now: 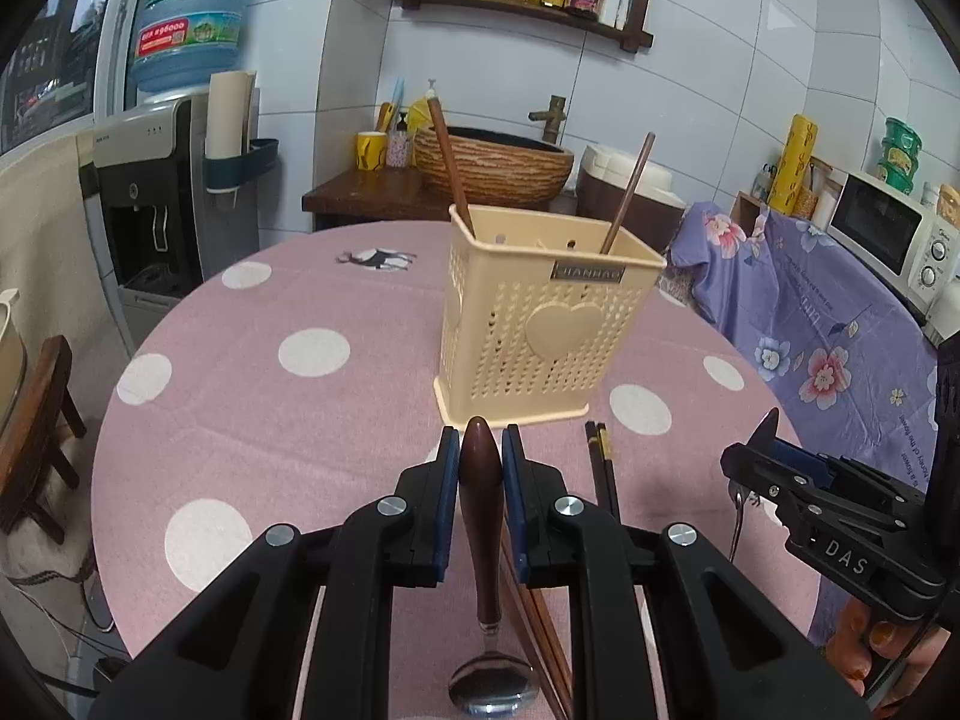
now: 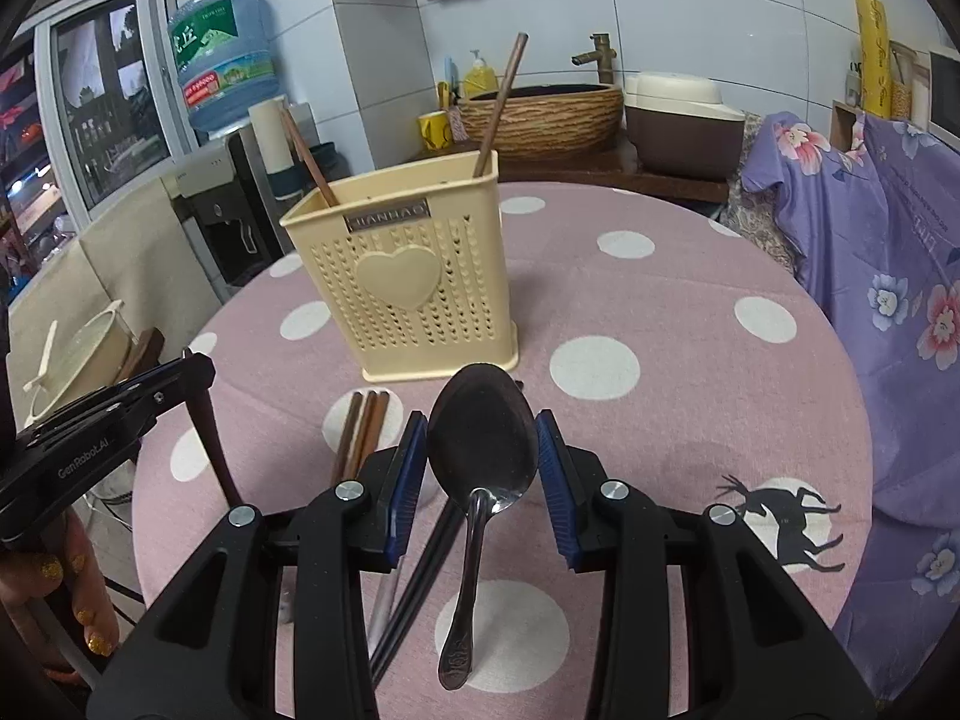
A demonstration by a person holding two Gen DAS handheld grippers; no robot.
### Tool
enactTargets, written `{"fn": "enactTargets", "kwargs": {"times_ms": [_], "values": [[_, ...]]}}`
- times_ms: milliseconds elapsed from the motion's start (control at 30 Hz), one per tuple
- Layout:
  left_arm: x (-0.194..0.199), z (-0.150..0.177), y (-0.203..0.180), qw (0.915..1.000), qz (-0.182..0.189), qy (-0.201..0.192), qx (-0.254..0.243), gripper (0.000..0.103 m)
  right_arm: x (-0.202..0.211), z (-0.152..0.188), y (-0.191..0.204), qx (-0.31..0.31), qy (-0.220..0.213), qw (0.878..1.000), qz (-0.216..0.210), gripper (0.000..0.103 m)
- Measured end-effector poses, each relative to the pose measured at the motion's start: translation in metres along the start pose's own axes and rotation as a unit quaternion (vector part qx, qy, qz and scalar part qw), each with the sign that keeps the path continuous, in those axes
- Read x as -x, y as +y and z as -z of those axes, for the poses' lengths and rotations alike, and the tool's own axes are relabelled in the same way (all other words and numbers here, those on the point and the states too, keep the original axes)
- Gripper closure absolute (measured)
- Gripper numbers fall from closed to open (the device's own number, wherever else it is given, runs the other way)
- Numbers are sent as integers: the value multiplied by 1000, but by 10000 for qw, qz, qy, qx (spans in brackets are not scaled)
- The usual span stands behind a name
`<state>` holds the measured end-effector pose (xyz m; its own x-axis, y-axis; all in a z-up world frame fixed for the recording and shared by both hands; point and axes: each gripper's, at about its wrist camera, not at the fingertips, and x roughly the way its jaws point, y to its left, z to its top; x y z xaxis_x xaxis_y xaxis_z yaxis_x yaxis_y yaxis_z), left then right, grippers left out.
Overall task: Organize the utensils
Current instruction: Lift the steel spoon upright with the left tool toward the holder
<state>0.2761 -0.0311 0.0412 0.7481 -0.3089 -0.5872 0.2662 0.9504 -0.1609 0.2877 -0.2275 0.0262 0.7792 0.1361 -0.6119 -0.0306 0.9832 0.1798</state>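
Observation:
A cream perforated utensil holder (image 1: 540, 324) stands on the pink dotted table (image 1: 270, 408), with two brown wooden handles sticking out of it; it also shows in the right wrist view (image 2: 408, 276). My left gripper (image 1: 480, 450) is shut on the brown wooden handle of a spoon (image 1: 486, 516), its steel bowl hanging toward the camera, just in front of the holder. My right gripper (image 2: 483, 438) is shut on the bowl of a steel spoon (image 2: 480, 450), handle pointing back, in front of the holder. Brown chopsticks (image 2: 363, 432) lie on the table between the grippers.
A purple floral cloth (image 2: 870, 300) covers furniture to the right of the table. A water dispenser (image 1: 150, 192) stands at the back left. A sink basin (image 1: 498, 159) on a wooden counter is behind the table. A microwave (image 1: 888, 234) sits far right.

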Motion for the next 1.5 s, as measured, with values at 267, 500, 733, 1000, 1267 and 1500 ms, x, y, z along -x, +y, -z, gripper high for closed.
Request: {"fn": "enactTargets", "kwargs": {"times_ms": [267,500,733,1000,1267,1500], "values": [[4,-19,-10,9995,42,-279,-160,88,7,-14,-1,36,-320,9994,-132,66],[6,-29,-13,9990,129,-362,-213,88,7,-24,0,119,-447,9989,-127,66],[13,-39,-15,9982,124,-523,-272,88,5,-32,4,198,-496,9983,-212,66],[26,-63,-15,9967,438,-638,-246,88,11,-53,10,315,-694,9964,-380,66],[54,-122,-31,9909,622,-1110,-429,88,17,-115,29,498,-1228,9905,-373,66],[49,-180,-38,9858,281,-1614,-368,88,12,-192,38,458,-1930,9801,-9,66]]}}
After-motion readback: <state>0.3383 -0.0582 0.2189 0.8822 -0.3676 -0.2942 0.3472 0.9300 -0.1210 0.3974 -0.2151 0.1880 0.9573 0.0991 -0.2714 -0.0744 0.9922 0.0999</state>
